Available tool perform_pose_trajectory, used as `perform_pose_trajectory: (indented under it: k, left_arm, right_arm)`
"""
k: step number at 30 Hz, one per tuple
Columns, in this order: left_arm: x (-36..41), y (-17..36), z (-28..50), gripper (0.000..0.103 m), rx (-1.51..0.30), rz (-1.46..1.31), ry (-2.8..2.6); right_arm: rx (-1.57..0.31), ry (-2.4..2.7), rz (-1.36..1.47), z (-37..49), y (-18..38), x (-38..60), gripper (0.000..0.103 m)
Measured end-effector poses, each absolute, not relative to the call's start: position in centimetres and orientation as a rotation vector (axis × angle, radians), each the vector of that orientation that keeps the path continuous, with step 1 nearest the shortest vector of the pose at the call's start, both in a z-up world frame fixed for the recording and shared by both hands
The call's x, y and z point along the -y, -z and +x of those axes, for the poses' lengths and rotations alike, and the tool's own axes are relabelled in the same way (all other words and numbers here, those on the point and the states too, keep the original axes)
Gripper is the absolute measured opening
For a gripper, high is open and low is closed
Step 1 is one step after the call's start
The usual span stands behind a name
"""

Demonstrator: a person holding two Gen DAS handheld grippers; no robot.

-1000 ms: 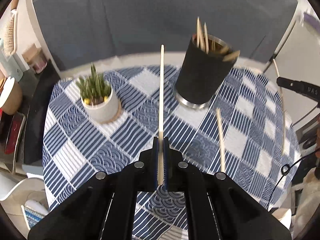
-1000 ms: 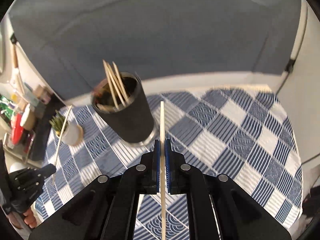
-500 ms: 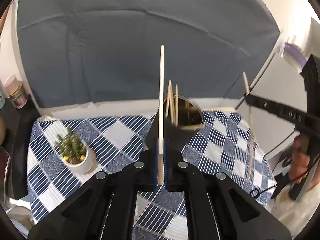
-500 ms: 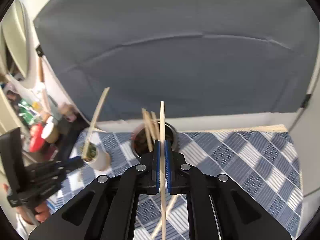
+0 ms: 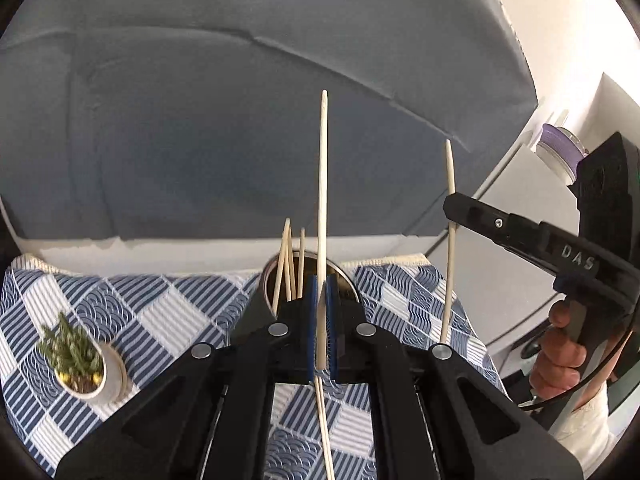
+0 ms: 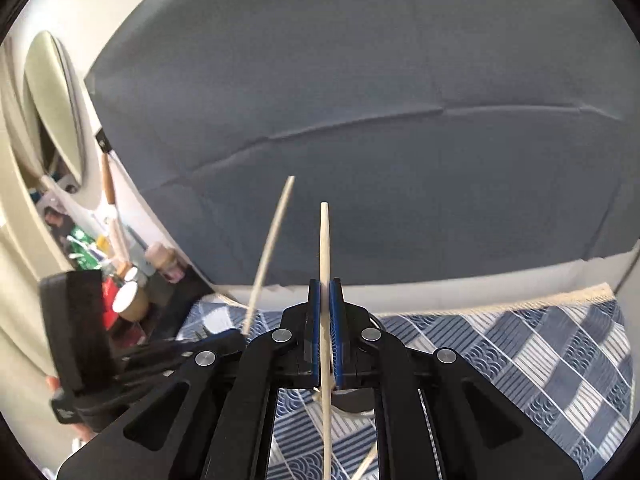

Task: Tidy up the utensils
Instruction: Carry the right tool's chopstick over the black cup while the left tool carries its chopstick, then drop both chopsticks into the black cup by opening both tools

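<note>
My left tool (image 5: pixel 321 304) is clamped tight on a chopstick (image 5: pixel 322 184), which stands nearly upright between the blue pads (image 5: pixel 312 320) and sticks out well above them and below. My right tool (image 6: pixel 325 312) pinches a second chopstick (image 6: pixel 325 248) the same way, its tip pointing up and its lower end running down past the pads. In the left view my right tool (image 5: pixel 454 210) shows at the right edge, my hand (image 5: pixel 560 356) wrapped round its handle. In the right view my left tool (image 6: pixel 236 336) sits low on the left, blurred, its chopstick (image 6: pixel 272 240) leaning to the right.

Just beyond my left tool stands the dark holder (image 5: pixel 276 280), with several chopsticks (image 5: pixel 286 264) already standing in it; my pads hide part of its rim. It stands on the surface, on a blue and white patterned cloth (image 5: pixel 168 312). A small potted plant (image 5: pixel 80 360) sits on the cloth to the left, well apart from the holder. A loose chopstick (image 6: pixel 366 464) lies on the cloth under my right tool.

Behind the surface hangs a grey backdrop (image 5: pixel 240 140).
</note>
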State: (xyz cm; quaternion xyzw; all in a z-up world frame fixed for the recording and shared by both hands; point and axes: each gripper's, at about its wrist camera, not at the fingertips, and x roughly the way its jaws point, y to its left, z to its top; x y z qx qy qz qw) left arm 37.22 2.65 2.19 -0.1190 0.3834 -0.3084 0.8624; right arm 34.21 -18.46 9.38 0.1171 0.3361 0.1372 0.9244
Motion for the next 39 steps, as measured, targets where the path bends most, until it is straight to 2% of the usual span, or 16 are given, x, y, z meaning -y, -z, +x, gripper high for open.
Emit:
perform_pose_trajectory:
  k: [3, 12, 25, 39]
  left_arm:
    - [-2.2, -2.0, 38.1, 0.005, -0.789, -0.246, 0.635]
    - [-0.3, -1.2, 39.8, 0.005, -0.725, -0.259, 0.616]
    - [0.9, 1.1, 39.6, 0.005, -0.678, -0.257, 0.636]
    - [1.7, 4.3, 38.1, 0.005, -0.667, -0.249, 0.675]
  right_arm:
    - [-0.671, -0.289, 0.226, 35.5, -9.6, 18.5, 0.005]
    - [-0.441, -0.361, 0.260, 37.7, -11.0, 20.1, 0.005]
    - [-0.512, -0.422, 0.323, 41.2, -4.2, 20.4, 0.005]
    - [-0.576, -0.420, 0.292, 40.5, -0.5, 20.4, 0.005]
